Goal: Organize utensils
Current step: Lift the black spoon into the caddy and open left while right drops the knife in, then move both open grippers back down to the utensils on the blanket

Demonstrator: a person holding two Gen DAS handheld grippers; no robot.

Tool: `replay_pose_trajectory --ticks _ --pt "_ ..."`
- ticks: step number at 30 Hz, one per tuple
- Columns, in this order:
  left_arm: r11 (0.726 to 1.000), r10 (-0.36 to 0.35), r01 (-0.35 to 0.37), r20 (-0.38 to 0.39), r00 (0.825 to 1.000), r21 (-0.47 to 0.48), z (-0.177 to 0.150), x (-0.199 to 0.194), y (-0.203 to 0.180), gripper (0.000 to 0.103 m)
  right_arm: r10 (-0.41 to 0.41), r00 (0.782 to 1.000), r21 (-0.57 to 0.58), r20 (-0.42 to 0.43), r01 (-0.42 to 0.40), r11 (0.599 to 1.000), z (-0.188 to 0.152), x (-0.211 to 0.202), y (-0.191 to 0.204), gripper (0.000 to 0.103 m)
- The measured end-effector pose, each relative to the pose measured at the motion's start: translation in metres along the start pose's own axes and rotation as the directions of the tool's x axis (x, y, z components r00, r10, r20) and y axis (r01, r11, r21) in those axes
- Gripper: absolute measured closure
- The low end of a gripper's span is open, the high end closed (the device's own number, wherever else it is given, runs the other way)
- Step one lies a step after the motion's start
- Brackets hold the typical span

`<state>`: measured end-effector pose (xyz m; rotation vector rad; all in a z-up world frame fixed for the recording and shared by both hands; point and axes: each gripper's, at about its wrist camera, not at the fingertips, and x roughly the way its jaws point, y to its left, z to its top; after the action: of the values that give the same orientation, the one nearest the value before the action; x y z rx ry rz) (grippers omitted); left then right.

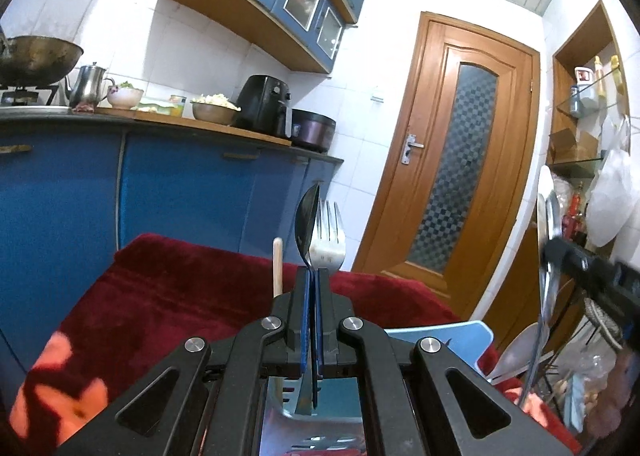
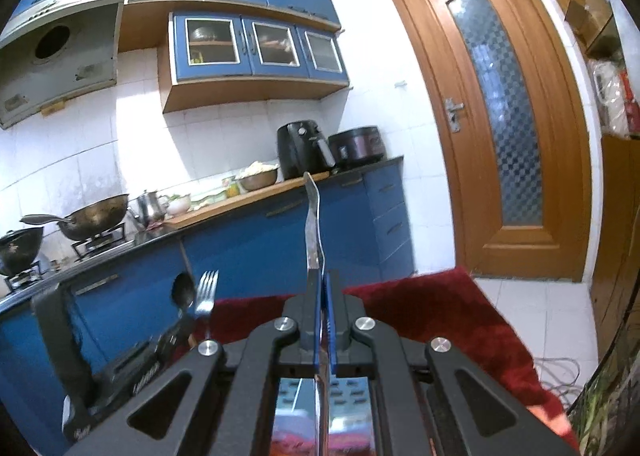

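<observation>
Cutlery rises upright from both tools above a red cloth (image 1: 192, 288) spread on the low surface in a blue-cabinet kitchen. The left tool (image 1: 313, 276) is clamped on the necks of a dark spoon (image 1: 307, 222) and a steel fork (image 1: 329, 240), bowl and tines pointing up, apparently gripped together so the pair can be carried as one. A wooden stick (image 1: 277, 268) stands just beside its fingers; whether it is held too cannot be told.

The right tool (image 2: 323, 288) is pressed shut on a flat steel handle (image 2: 313, 216), seen edge-on and rising straight ahead; which utensil it belongs to is not clear. In the left wrist view that utensil hangs blurred at the far right, above a light blue tray (image 1: 440, 336) lying on the cloth.

Gripping low on the shafts likely leaves the free ends clear for sorting. Behind, the worktop (image 2: 256, 196) carries bowls, an air fryer (image 2: 300, 148) and a cooker, well apart from both tools.
</observation>
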<state>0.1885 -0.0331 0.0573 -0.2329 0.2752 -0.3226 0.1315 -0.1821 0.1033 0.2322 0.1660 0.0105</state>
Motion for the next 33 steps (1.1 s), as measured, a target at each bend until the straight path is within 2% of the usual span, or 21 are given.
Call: replay_pose_trajectory --ticks 9,14,19,28,33 --pt "0.999 0.015 -0.016 0.017 1.0 0.035 -0.016 0.003 -0.009 0.101 -0.074 0.995 -0.061 0.062 0.077 0.995 -0.005 0.036 0.001 0.099" --pt "1.0 0.012 -0.012 0.005 1.0 0.022 -0.019 0.004 -0.007 0.101 -0.088 0.995 -0.128 0.04 0.092 0.987 -0.019 0.045 0.009 0.099" --pt "1.0 0.016 -0.016 -0.014 1.0 0.017 -0.019 0.005 -0.008 0.101 -0.068 0.998 -0.153 -0.003 0.066 0.986 -0.027 0.046 0.014 0.099" --pt "1.0 -0.014 0.014 -0.068 0.998 0.007 -0.016 0.0 -0.014 0.075 -0.019 1.0 -0.12 -0.016 0.017 0.993 -0.02 0.033 0.013 0.084" --pt "1.0 -0.022 0.022 -0.085 0.996 -0.002 -0.01 -0.011 -0.017 0.074 0.017 1.0 -0.075 -0.018 -0.018 0.997 -0.011 0.021 0.009 0.082"
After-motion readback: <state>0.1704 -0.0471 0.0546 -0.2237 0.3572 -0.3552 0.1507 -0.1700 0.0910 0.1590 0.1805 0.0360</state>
